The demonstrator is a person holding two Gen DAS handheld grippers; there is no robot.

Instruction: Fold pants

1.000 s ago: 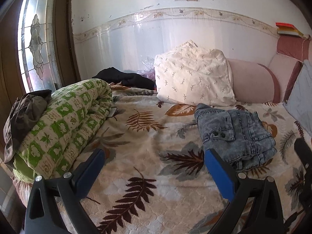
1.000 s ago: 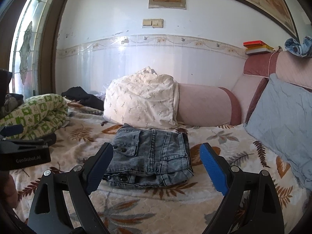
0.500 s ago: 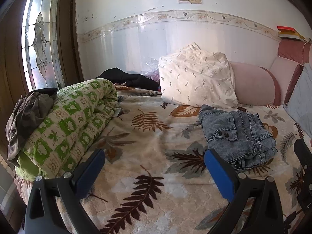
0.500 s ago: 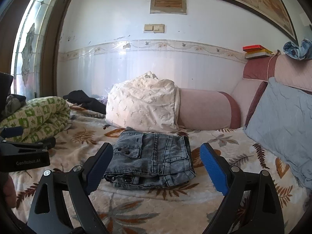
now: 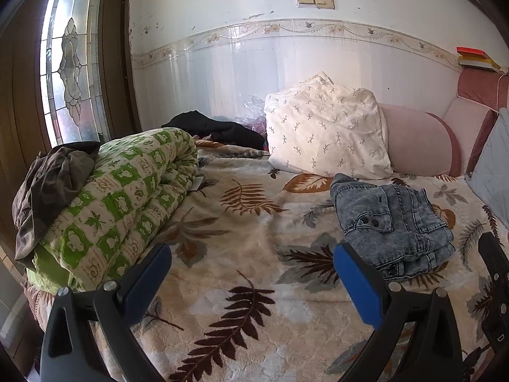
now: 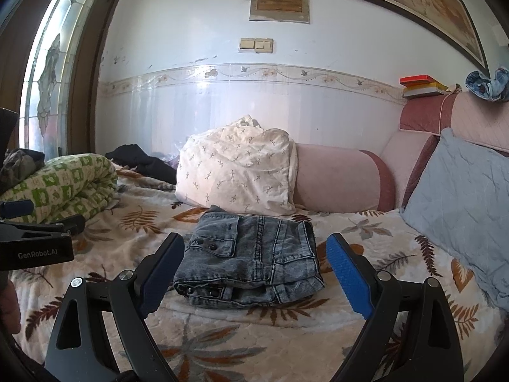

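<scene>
Bedroom scene, items listed left to right. Item: stained-glass window [image 5: 68, 73], far left, tall and arched. Item: dark camouflage garment [image 5: 51, 187], draped over the near end of the next entry. Item: green-and-white quilt [image 5: 127, 203], rolled, lying along the left side of the leaf-print bedspread [image 5: 241, 232]. Item: black garment [image 5: 219, 129], heaped at the wall behind the quilt. Item: left gripper [image 5: 251, 281], jaws spread wide, holding nothing, hovering over bare bedspread with the task's garment off to its right. Item: white sprigged pillow [image 6: 237, 172], leaning against a pink bolster [image 6: 337, 183]. Item: denim pants [image 6: 251, 262], the task's object, lying just in front of the pillow as a compact rectangular bundle, several layers stacked, edges roughly aligned, snaps showing on a pocket flap. Item: right gripper [image 6: 254, 275], jaws also spread wide and empty, pointed straight at the bundle, not touching it. Item: grey-blue cushion [image 6: 461, 210], propped at the right against the headboard [image 6: 451, 117], which carries stacked books [image 6: 421, 86] and a small denim piece [image 6: 488, 84]. Assessment: folding appears complete or nearly so; the step in hand looks like release and inspection. Next move, if any, would call for a light press or squaring of the loose lower layers, or simply drawing both tools away.
</scene>
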